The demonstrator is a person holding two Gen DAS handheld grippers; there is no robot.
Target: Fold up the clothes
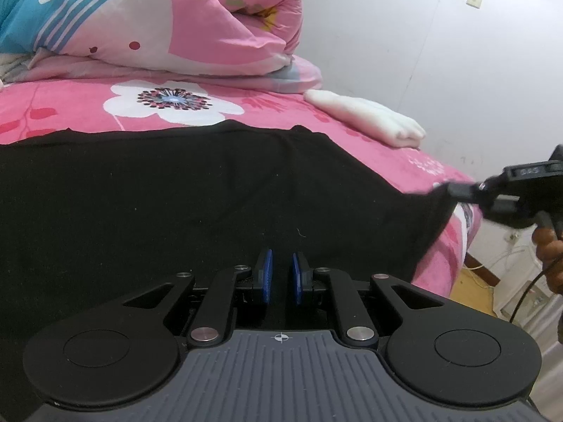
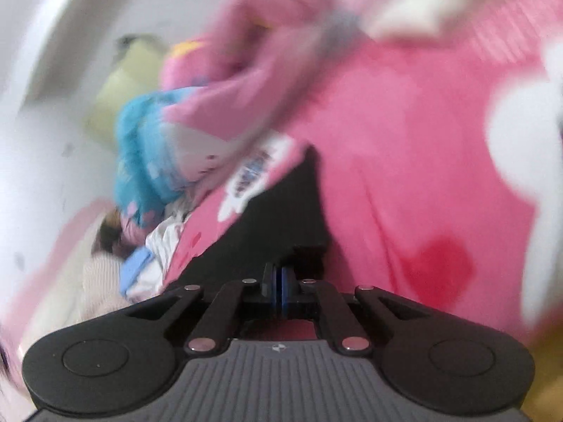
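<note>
A black garment [image 1: 176,193] lies spread across the pink flowered bed sheet [image 1: 63,109]. My left gripper [image 1: 280,276] rests low over its near part, blue pads narrowly apart with black cloth filling the gap, apparently pinched. At the right, my right gripper [image 1: 444,187], held by a hand [image 1: 549,246], is shut on the garment's right corner and holds it up off the bed. The right wrist view is blurred; there the right gripper [image 2: 279,281] has its pads pressed together on the black garment [image 2: 281,218].
A rolled pink and blue quilt [image 1: 169,21] lies at the back of the bed. A folded white cloth [image 1: 369,119] sits near the wall [image 1: 440,42]. The bed's right edge drops to a floor with cables [image 1: 492,263].
</note>
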